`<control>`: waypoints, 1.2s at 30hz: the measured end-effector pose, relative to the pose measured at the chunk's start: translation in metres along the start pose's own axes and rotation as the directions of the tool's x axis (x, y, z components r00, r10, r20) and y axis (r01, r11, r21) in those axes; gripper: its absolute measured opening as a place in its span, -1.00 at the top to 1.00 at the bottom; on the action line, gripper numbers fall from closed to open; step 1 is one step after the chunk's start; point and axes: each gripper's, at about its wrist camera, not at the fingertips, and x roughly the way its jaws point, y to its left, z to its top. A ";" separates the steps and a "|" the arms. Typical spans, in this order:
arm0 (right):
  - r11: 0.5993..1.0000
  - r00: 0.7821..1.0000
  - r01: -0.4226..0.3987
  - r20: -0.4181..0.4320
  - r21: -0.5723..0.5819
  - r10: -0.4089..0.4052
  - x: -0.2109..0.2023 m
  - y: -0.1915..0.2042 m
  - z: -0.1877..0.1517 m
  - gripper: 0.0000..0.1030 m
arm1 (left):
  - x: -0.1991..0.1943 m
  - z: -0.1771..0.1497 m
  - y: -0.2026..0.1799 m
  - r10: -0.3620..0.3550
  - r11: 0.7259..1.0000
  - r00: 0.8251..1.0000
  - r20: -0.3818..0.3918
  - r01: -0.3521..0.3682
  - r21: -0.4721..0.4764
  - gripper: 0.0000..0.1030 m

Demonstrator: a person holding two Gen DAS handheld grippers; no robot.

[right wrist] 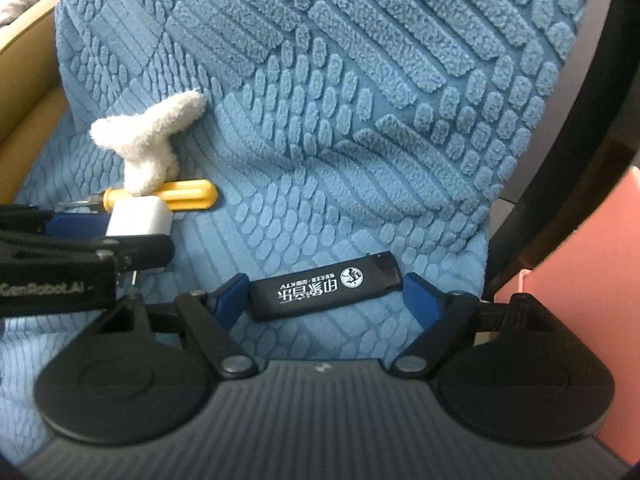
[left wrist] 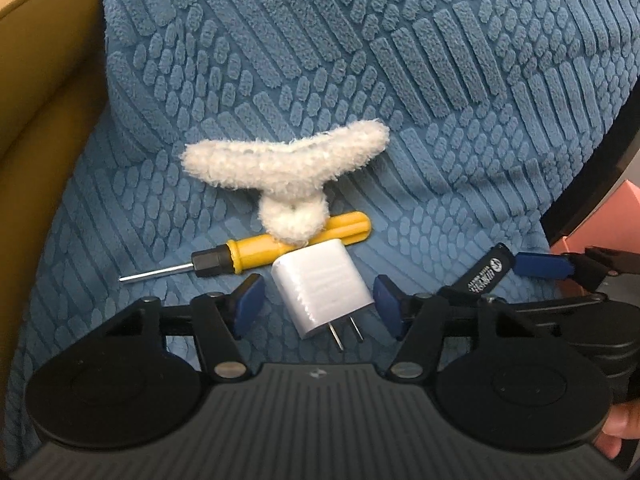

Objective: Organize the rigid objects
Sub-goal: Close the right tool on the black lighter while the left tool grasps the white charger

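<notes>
Left gripper spread around white plastic charger plug, right gripper spread around black rectangular lighter; neither grasps. Risk: plug touches yellow-handled screwdriver and may drag it

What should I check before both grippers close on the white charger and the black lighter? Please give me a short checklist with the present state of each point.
1. Left gripper open, one finger on each side of the white charger: ok.
2. Right gripper open around the black lighter: ok.
3. Lighter lies crosswise, so the fingers meet its two ends: ok, but a long grip.
4. Charger free of the yellow screwdriver: cannot tell, they look to be touching.
5. Fluffy hair claw rests over the screwdriver handle, close to the charger: not ok, it may be disturbed.
6. The two grippers are close together: cannot tell if they touch.
</notes>
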 end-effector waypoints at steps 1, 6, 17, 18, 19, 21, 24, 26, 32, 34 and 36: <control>1.000 1.000 0.001 0.002 0.003 -0.001 -0.003 0.003 -0.002 -0.66 | 0.001 -0.001 0.001 -0.001 1.000 1.000 0.002 0.001 -0.001 -0.27; 0.999 1.000 -0.025 0.001 0.042 0.025 -0.015 0.003 -0.011 -0.66 | 0.001 -0.003 0.002 -0.010 1.000 1.000 0.014 0.010 0.006 -0.17; 1.000 1.000 -0.015 0.021 0.024 0.015 -0.029 0.011 -0.019 -0.66 | -0.029 -0.011 0.016 -0.057 0.998 0.998 0.029 0.058 -0.035 -0.08; 1.000 1.000 -0.017 0.022 0.023 0.016 -0.031 0.013 -0.019 -0.66 | -0.033 -0.012 0.018 -0.059 0.998 0.998 0.034 0.060 -0.037 -0.07; 1.000 1.000 -0.017 0.025 0.022 0.017 -0.035 0.015 -0.022 -0.66 | -0.037 -0.013 0.019 -0.061 0.997 0.997 0.038 0.063 -0.038 -0.07; 1.000 0.999 -0.016 0.028 0.022 0.015 -0.041 0.019 -0.027 -0.66 | -0.046 -0.017 0.021 -0.064 0.997 0.997 0.045 0.066 -0.036 -0.06; 0.999 0.999 -0.022 0.033 0.046 0.021 -0.051 0.022 -0.033 -0.66 | -0.058 -0.020 0.025 -0.064 0.997 0.997 0.043 0.066 -0.046 -0.06; 0.998 0.999 -0.028 0.038 0.058 0.026 -0.056 0.027 -0.037 -0.66 | -0.063 -0.023 0.027 -0.064 0.997 0.997 0.038 0.066 -0.047 -0.05; 0.997 0.998 -0.040 0.049 0.068 0.036 -0.072 0.041 -0.052 -0.66 | -0.083 -0.037 0.032 -0.080 0.995 0.997 0.018 0.081 -0.066 -0.04; 0.996 0.998 -0.040 0.053 0.078 0.036 -0.079 0.044 -0.059 -0.66 | -0.090 -0.043 0.031 -0.087 0.994 0.996 0.014 0.088 -0.067 -0.04; 0.996 0.998 -0.032 0.059 0.078 0.028 -0.087 0.047 -0.067 -0.66 | -0.096 -0.049 0.029 -0.088 0.994 0.996 0.013 0.089 -0.069 -0.03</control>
